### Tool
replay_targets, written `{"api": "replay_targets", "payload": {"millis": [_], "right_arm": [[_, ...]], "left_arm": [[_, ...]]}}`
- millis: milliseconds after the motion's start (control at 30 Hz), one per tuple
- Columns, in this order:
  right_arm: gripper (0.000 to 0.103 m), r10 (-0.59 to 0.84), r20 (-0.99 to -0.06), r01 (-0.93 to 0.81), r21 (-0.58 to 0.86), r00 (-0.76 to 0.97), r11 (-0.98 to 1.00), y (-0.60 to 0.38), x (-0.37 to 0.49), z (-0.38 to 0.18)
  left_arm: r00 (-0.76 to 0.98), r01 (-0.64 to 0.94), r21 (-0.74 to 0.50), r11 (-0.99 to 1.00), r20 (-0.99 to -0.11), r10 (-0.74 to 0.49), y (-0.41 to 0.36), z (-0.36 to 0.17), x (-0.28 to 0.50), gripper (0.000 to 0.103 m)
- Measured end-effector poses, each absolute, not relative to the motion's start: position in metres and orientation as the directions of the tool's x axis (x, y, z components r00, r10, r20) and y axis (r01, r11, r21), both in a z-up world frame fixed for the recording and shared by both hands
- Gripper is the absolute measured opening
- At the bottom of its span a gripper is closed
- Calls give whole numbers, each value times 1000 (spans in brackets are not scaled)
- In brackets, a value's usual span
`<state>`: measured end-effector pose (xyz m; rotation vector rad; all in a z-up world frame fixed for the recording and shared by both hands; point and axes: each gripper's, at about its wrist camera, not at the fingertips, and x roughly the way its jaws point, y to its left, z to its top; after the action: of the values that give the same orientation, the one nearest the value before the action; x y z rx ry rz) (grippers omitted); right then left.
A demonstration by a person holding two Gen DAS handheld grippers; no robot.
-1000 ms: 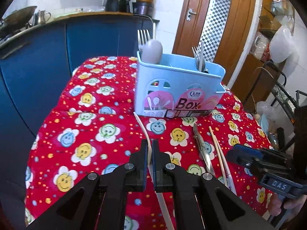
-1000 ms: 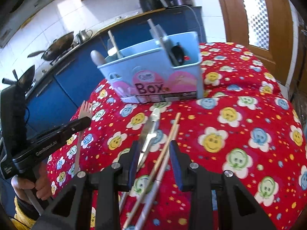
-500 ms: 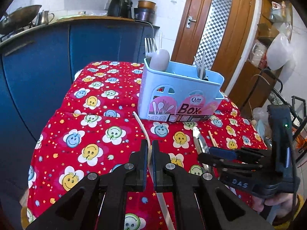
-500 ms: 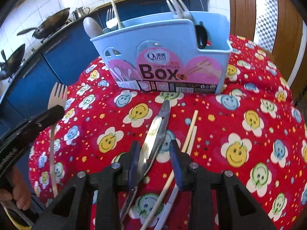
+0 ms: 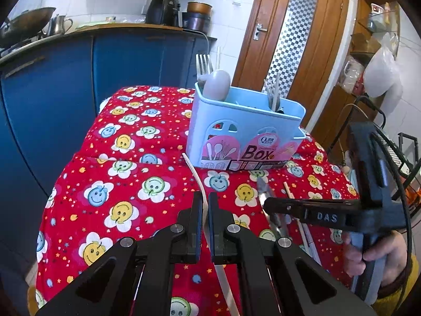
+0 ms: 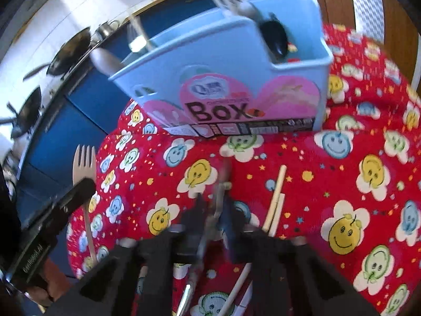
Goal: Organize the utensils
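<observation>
A light blue utensil box (image 5: 244,126) (image 6: 236,65) stands on the red smiley-flower tablecloth (image 5: 118,184), holding forks and spoons. My left gripper (image 5: 206,202) (image 6: 84,187) is shut on the thin handle of a cream fork (image 5: 196,173); its tines (image 6: 84,163) stick out past the fingers. My right gripper (image 6: 214,205) (image 5: 271,208) is down at the cloth, its jaws closing tight onto a metal knife (image 6: 223,173) (image 5: 263,189) that runs between the pads. Wooden chopsticks (image 6: 276,197) (image 5: 289,192) lie just right of the knife.
A blue kitchen counter (image 5: 79,60) with woks and a kettle runs behind and left of the table. A wooden door (image 5: 289,39) and a wire rack (image 5: 405,158) stand at the right. The cloth drops off at the table's left edge.
My right gripper shifted from over the chopsticks to the knife, dipped toward the cloth, and its jaws came together on the knife. The left gripper kept still with the fork.
</observation>
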<state>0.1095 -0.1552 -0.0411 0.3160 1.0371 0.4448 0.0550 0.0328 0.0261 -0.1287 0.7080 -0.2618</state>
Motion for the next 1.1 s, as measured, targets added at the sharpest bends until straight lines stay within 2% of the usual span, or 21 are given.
{"api": "replay_targets", "payload": {"millis": [200,467,633,800,1100], "right_arm": [[4,537,-687,-198,512,490,836,-170,94,-34],[4,522,-517,-280,475,678,834,-182,61,17],[4,520,-413,-307,479,748,822,-194,52,44],[4,442,-342,-289,415,829,863,-200,53,71],[4,384,-254,-300,314,888,901,-212,59,117]], "left_arm": [[759,216,-204,955,-580,-296,27,37,50,4],[800,212,-214,954,-522,-295,23,57,56,4],[835,214,-179,960,-476,-275,15,79,66,4],[869,214,-157,964,-421,-261,4,102,79,4],[924,214,-102,971,-300,-236,-17,145,112,4]]}}
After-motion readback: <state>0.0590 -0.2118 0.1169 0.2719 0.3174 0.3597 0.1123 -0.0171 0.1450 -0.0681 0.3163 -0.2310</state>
